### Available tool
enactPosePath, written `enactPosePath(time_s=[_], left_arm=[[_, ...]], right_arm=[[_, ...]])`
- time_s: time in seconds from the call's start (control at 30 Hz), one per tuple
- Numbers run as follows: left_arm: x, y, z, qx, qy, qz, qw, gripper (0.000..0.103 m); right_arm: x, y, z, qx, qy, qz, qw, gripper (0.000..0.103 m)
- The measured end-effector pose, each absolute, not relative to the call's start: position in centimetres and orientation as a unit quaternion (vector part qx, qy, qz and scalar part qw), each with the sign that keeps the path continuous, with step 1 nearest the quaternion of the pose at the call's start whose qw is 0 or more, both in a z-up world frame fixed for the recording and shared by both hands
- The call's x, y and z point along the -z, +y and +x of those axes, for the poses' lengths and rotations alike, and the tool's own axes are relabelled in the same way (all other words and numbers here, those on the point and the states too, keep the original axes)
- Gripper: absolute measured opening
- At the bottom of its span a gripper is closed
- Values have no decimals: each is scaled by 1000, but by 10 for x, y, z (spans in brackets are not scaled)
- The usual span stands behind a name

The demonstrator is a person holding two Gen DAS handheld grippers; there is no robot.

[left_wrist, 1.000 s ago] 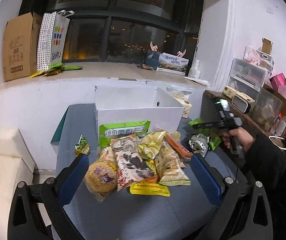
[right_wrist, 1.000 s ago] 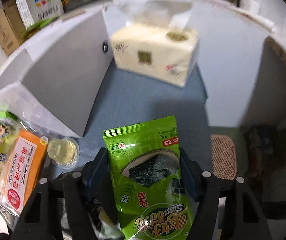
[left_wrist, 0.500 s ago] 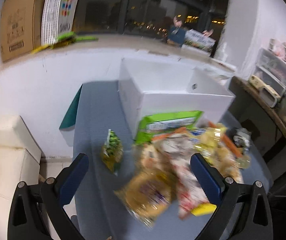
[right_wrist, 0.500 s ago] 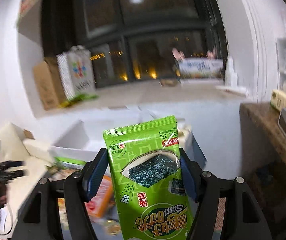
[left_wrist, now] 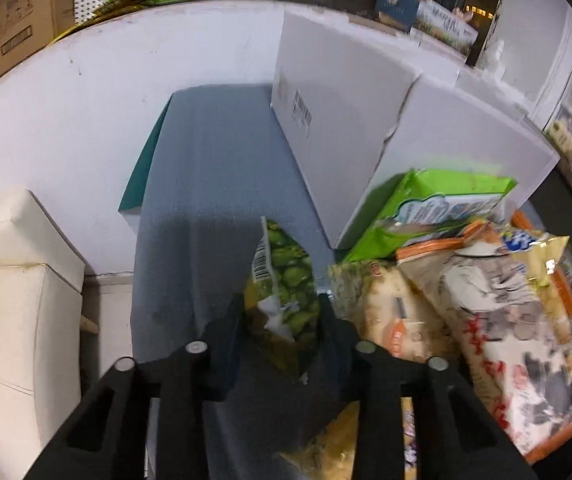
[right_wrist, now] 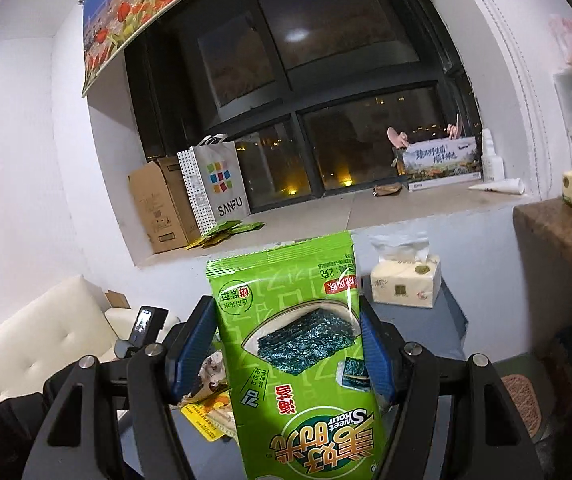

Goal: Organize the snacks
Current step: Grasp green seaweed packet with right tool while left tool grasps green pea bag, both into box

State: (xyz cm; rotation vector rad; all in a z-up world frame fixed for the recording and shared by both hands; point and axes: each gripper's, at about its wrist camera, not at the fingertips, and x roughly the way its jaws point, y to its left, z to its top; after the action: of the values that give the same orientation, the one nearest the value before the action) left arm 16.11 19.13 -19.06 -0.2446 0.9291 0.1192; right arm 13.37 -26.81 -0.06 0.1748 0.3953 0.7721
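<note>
Although both grippers have a packet between their fingers, the sorting looks barely begun, since a heap of snack bags (left_wrist: 482,320) lies loose just to the right of the left gripper (left_wrist: 279,320), against the outside of the white box (left_wrist: 366,120); whether anything is in the box I cannot tell. The left gripper's jaws have just been closing, and they now pinch the small green pea packet (left_wrist: 281,288) by its lower half, its top sticking up beyond the fingertips. The right gripper (right_wrist: 288,344) holds the green seaweed packet (right_wrist: 298,344) flat between its blue pads (right_wrist: 193,340), the sides touching both and the top reaching past the tips. Both packets, I judge, remain to be placed, and the heap after them.
</note>
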Motion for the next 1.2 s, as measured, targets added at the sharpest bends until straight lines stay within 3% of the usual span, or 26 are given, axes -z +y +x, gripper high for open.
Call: enactPosePath(time_s=[0.3,0.53,0.87,1.1,1.17,1.2], left_arm=[[110,160,93,-30,305,-146,941,34],[46,142,116,0,261,-157,953,34],[48,143,264,-38,342,-140,928,35],[72,156,312,-64,389,-126,910,35],[80,159,317,-80,401,-120,904,39],[84,162,320,-93,412,-114,899,58]], right_arm=[[20,-245,142,-381,225,82,893,72],[5,-204,175,-403,243,82,879,72],[-15,-104,322,-347,294,75,887,73],[9,-56,411,-304,356,57,882,73],[19,-53,428,-295,372,71,877,73],[23,-52,433,-292,380,77,874,77]])
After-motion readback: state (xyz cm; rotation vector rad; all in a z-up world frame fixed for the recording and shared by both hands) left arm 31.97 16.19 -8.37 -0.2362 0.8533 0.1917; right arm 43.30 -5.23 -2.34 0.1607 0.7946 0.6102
